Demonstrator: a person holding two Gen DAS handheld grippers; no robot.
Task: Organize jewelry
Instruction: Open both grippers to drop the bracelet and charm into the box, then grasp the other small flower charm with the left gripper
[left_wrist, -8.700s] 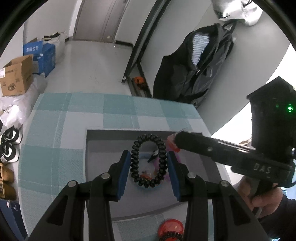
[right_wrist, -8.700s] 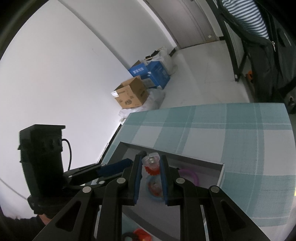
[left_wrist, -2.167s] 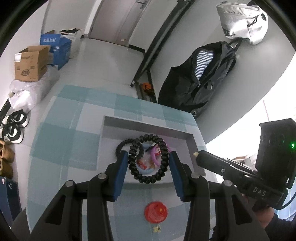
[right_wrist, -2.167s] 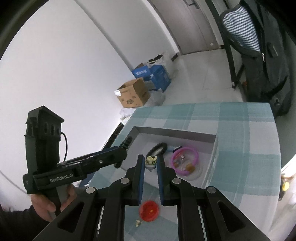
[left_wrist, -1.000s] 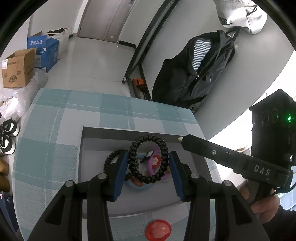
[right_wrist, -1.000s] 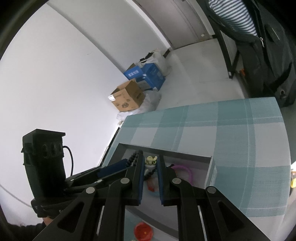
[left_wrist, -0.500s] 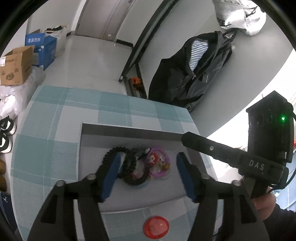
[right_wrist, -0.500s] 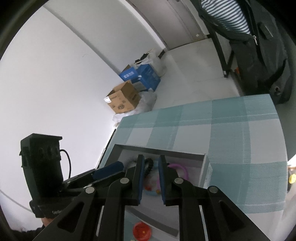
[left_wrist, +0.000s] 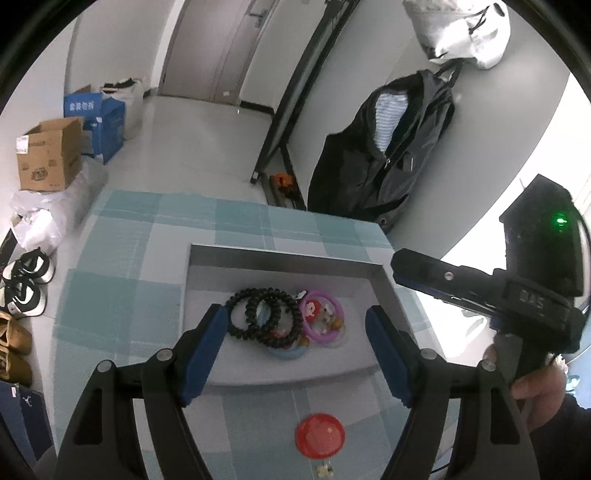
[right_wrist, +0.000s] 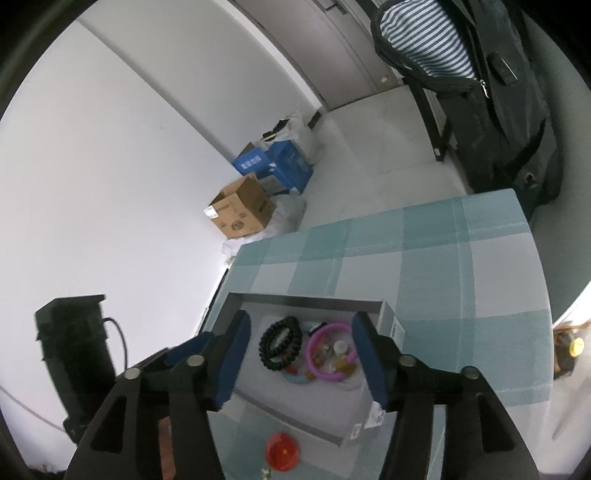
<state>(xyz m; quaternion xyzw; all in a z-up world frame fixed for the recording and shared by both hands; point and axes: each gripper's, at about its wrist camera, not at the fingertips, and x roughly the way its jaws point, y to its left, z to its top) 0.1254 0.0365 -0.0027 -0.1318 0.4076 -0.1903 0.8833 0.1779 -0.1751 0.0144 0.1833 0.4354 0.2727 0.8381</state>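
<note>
A shallow grey tray (left_wrist: 280, 258) (right_wrist: 303, 301) sits on the teal checked tablecloth. In it lie two black bead bracelets (left_wrist: 264, 317) (right_wrist: 280, 341), a pink ring bracelet (left_wrist: 322, 317) (right_wrist: 330, 354), a light blue ring (left_wrist: 288, 353) and small charms. My left gripper (left_wrist: 295, 350) is open and empty, above the tray's near edge. My right gripper (right_wrist: 301, 356) is open and empty, above the tray; it also shows in the left wrist view (left_wrist: 417, 266) at the tray's right side.
A red round badge (left_wrist: 319, 435) (right_wrist: 282, 452) and a small pale charm (left_wrist: 324, 469) lie on the cloth (right_wrist: 443, 266) in front of the tray. Beyond the table are cardboard boxes (left_wrist: 50, 158), shoes (left_wrist: 22, 288) and a hanging black jacket (left_wrist: 388, 147).
My left gripper opened and released the black bead bracelet into the tray. My right gripper opened and released its small charm into the tray. Both grippers have pulled back and up.
</note>
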